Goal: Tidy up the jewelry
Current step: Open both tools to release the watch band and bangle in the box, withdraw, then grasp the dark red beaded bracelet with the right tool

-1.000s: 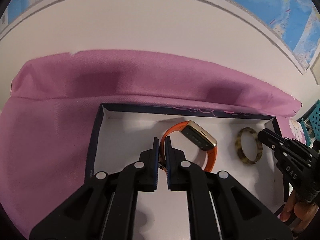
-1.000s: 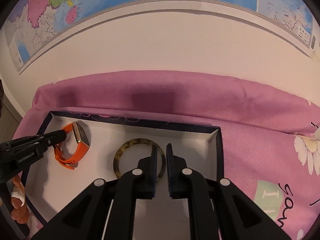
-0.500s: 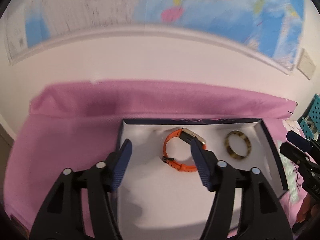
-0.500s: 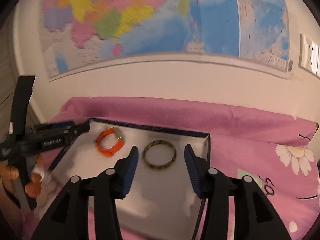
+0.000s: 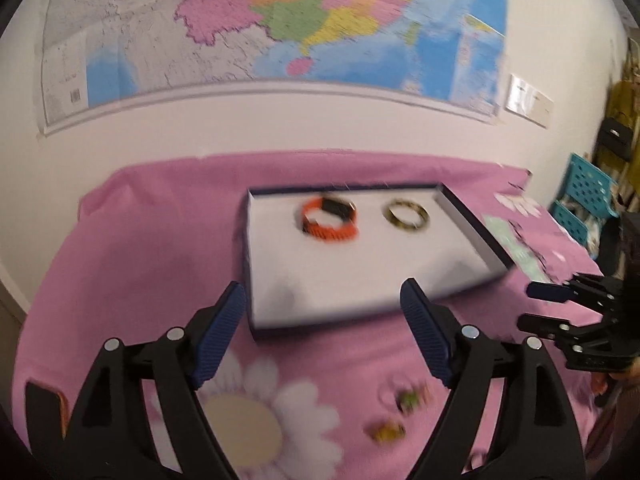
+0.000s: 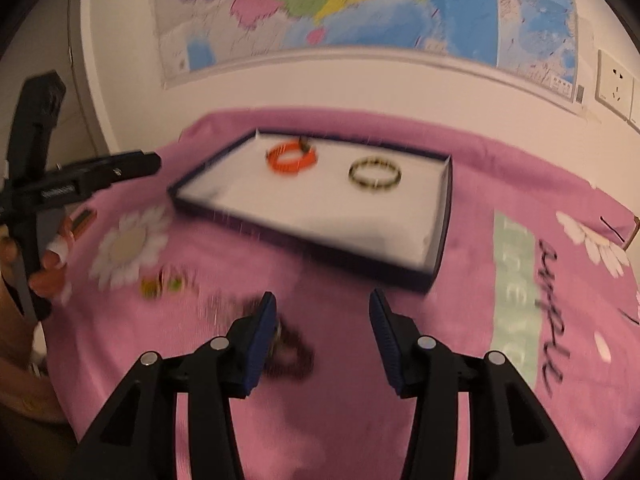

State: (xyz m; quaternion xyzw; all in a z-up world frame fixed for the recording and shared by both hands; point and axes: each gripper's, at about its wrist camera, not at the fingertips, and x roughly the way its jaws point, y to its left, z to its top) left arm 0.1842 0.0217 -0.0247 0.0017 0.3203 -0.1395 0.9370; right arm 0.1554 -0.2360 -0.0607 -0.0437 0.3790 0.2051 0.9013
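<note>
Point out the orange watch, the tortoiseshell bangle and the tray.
orange watch [image 6: 291, 159]: right wrist view, on its orange strap.
tortoiseshell bangle [image 6: 375, 173]: right wrist view, on its near rim.
tray [image 6: 447, 184]: right wrist view, on its right dark wall.

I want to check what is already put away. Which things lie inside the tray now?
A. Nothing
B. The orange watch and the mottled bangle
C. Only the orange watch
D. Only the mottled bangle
B: both the orange watch and the mottled bangle rest on the white floor of the tray, side by side and apart.
</note>
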